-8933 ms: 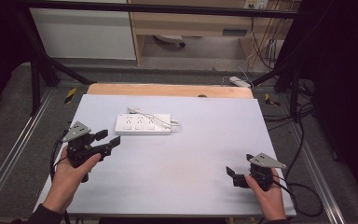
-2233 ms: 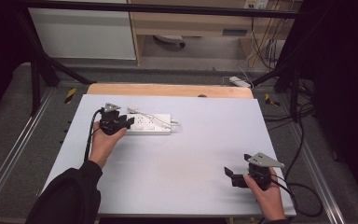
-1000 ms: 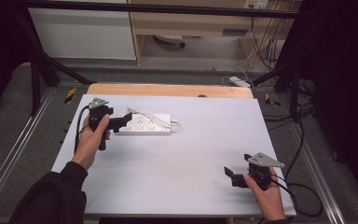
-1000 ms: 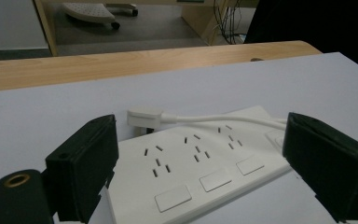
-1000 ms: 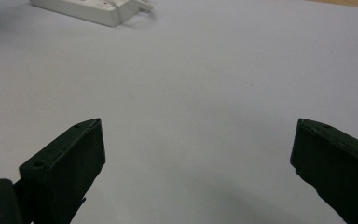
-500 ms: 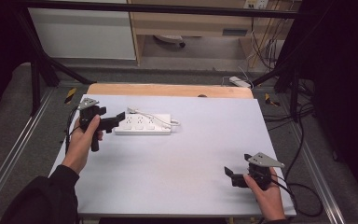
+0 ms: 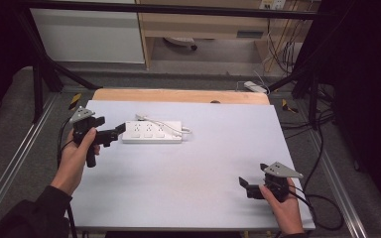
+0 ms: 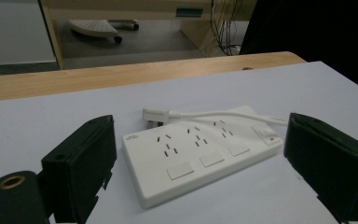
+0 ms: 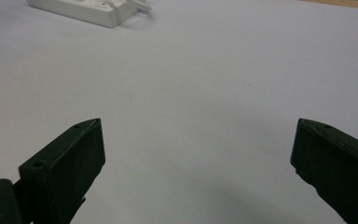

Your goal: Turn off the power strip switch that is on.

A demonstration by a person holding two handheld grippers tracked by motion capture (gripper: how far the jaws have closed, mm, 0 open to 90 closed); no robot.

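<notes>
White tabletop fills the middle of the high view, with a bare wooden strip along its far edge and grey floor beyond. My landmark is the white power strip, lying flat toward the table's far left part, its cord looped along its far side. My left gripper hovers just beside the strip's left end, jaws pointing at it. My right gripper rests well apart from the strip, near the table's near right corner, held in my hand.

From the left gripper view, the power strip sits between my two black jaws, which stand wide apart and touch nothing. Its plug lies at its far side, and a red-marked switch is at its right end.

From the right gripper view, my jaws are spread wide over bare table, holding nothing. The power strip appears far off at the upper left.
</notes>
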